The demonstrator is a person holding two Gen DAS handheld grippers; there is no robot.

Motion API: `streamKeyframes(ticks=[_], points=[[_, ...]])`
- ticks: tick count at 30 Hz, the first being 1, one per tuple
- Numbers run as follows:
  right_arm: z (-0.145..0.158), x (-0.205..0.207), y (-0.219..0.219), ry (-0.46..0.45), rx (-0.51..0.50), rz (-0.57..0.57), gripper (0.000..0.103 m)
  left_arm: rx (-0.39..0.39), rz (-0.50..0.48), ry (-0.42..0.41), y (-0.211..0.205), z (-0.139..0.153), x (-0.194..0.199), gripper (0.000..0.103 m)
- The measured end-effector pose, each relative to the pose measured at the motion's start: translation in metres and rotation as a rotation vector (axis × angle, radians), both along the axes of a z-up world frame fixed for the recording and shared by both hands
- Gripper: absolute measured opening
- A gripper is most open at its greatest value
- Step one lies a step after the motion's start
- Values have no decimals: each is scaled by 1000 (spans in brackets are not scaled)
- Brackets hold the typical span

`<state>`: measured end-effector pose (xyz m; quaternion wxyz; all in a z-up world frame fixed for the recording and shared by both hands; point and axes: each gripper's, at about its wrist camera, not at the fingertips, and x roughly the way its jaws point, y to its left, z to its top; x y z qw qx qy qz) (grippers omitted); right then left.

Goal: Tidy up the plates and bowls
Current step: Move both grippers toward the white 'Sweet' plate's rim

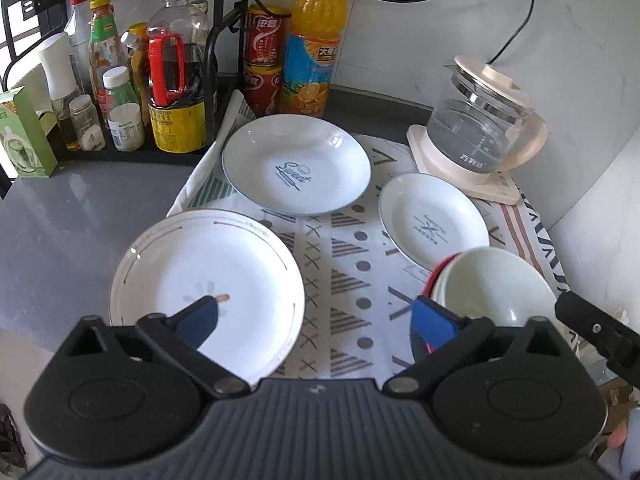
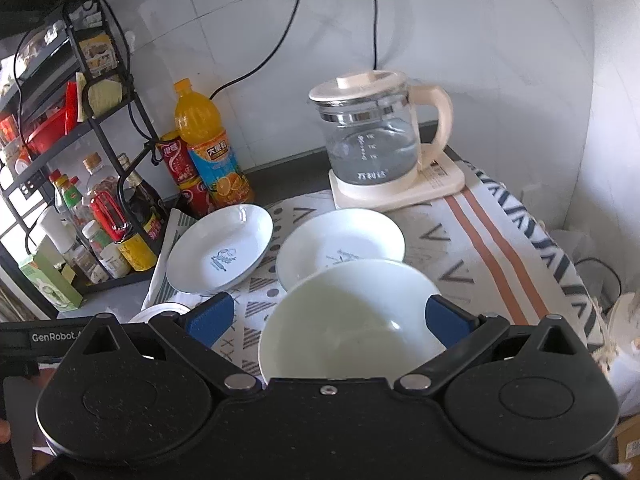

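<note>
Three white plates lie on a patterned cloth (image 1: 344, 248): a grey-rimmed one (image 1: 208, 280) at front left, a "Sweet" plate (image 1: 296, 164) behind it, and a smaller plate (image 1: 432, 220) to the right. A pale green bowl (image 1: 492, 284) sits on a red-edged bowl at front right. My left gripper (image 1: 320, 312) is open; its left finger hangs over the grey-rimmed plate, its right finger beside the bowls. My right gripper (image 2: 328, 316) is open, with the green bowl (image 2: 352, 320) between its fingers, its right finger close to the rim. The "Sweet" plate (image 2: 220, 256) and smaller plate (image 2: 340, 244) lie beyond.
A glass kettle (image 1: 480, 128) on a cream base stands at the back right of the cloth. An orange juice bottle (image 1: 312, 40), red cans (image 1: 264, 56) and a black rack of sauce bottles (image 1: 120, 80) line the back left. A white wall closes the right side.
</note>
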<state>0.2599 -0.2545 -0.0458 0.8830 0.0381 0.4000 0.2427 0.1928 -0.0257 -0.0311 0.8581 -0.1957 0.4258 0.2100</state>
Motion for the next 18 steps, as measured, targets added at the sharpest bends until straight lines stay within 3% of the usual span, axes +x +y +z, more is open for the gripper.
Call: streamKeyframes(ticks=[18], points=[[-1,45,58,30,-32,20,103,-46,-54,-10,54,-3,51,103]])
